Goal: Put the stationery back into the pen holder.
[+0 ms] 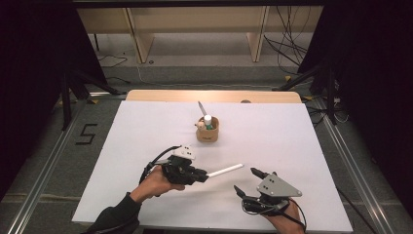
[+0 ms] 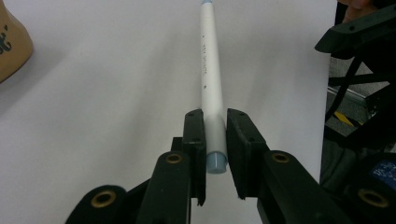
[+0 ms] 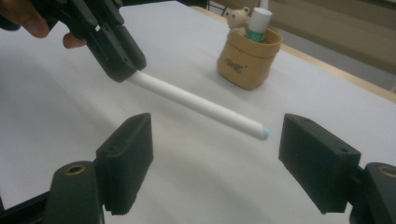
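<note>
left gripper (image 1: 203, 175) is clamped on the white pen (image 1: 225, 170), pinching it near one end, and the pen juts out to the right, lifted just clear of the white table (image 1: 272, 131). in the left gripper view the two black pads (image 2: 196, 135) squeeze the barrel from both sides, the pale blue butt end poking out just behind them, the rest of the pen (image 2: 210, 70) running straight away over the white surface. a line of tiny print runs along the barrel, too small to read.

over to the right gripper (image 1: 246, 181), down at the near edge of the table, jaws spread wide with nothing between them. it sits just below and to the right of the pen's free tip, close but apart. from the right gripper view the pen (image 3: 196, 105) crosses between the two open pads (image 3: 133, 154) farther off, slanting down to the right, its pale blue tip hanging in the air near the far-side pad without touching it. the left gripper (image 3: 116, 56) shows up top left there, gripping the other end, with a fingertip of the person's hand beside it.

farther back on the table stands a tan pouch holder (image 1: 208, 131), upright, with a little bear figure (image 3: 238, 18), a white tube with a green label (image 3: 258, 21) and a grey pen-like stick (image 1: 201, 108) poking out of it. it is well apart from both grippers.
</note>
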Available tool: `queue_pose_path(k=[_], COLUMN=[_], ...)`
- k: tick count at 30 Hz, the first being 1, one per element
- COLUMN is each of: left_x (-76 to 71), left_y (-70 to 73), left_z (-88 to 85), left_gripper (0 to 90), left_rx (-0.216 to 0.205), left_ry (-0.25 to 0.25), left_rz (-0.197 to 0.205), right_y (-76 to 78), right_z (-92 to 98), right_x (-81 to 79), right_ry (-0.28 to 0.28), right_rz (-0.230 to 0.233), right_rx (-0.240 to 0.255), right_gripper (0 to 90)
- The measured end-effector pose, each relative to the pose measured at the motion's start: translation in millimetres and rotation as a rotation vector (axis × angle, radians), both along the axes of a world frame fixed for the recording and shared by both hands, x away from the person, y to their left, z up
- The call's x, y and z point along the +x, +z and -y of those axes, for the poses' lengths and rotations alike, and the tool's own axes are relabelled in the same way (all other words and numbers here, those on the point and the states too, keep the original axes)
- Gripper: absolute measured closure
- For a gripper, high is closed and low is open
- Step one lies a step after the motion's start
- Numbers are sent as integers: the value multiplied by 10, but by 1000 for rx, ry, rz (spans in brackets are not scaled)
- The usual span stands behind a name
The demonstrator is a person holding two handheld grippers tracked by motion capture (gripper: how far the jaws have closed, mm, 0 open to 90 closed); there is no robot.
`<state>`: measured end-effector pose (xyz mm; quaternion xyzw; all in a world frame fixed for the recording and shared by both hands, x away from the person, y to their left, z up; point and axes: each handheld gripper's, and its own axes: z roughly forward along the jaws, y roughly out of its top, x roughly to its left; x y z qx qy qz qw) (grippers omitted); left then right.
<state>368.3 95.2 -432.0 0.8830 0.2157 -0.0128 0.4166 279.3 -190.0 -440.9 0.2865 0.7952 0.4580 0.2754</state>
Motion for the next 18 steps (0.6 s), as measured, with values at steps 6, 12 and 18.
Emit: queue_pose_path(k=[6, 12, 18], left_x=[-47, -78, -95], left_y=[6, 33, 50], left_z=[-46, -75, -70], left_gripper=[777, 777, 777], left_rx=[8, 15, 31], left_ry=[-19, -34, -49], left_rz=[-10, -18, -33], right_y=[-14, -47, -107], right_z=[-212, -393, -528], right_x=[-18, -42, -72], right_ry=[52, 92, 99], right_rz=[69, 178, 277], right_rx=[-120, -266, -421], right_gripper=[269, 276, 298])
